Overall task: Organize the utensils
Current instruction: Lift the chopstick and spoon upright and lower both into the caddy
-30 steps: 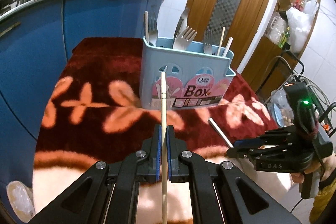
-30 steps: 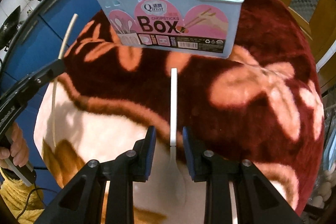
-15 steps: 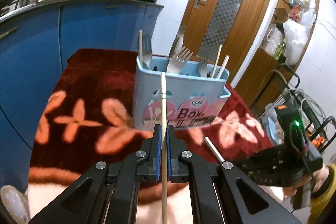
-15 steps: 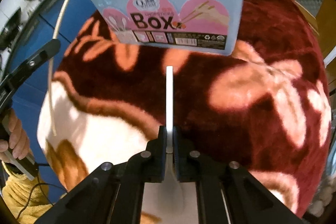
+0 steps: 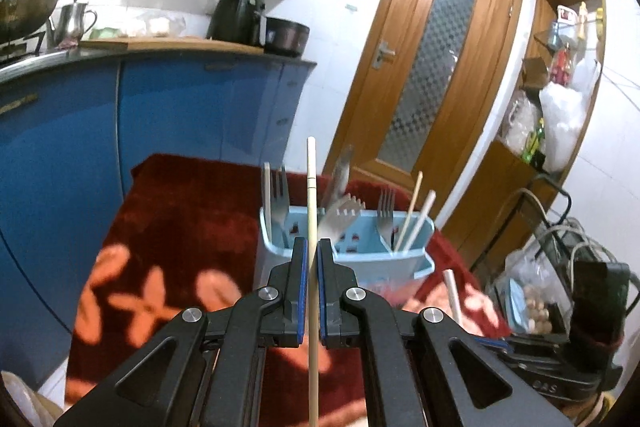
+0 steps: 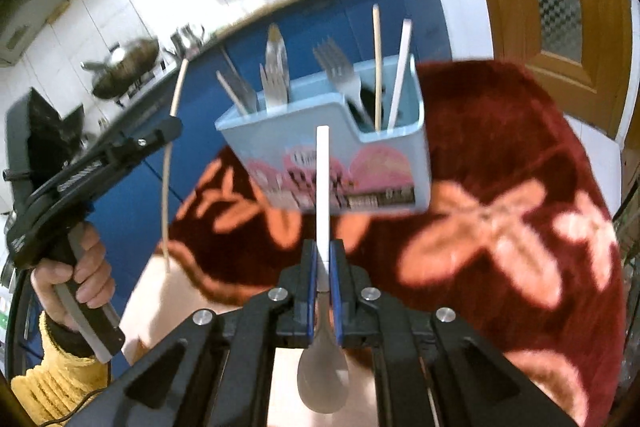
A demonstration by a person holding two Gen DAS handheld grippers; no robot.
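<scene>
Left tool (image 5: 313,259) clamped narrow on a wooden chopstick (image 5: 311,187) partway along its shaft, tip forward toward the blue utensil box (image 6: 360,147), probably so the end can drop into a compartment. Box upright on the red flowered cloth over the surface (image 6: 520,147), forks and chopsticks already sorted inside. Right tool (image 6: 323,267) pinched shut on a white spoon (image 6: 322,187) by its handle, bowl trailing, likely for the same box.
</scene>
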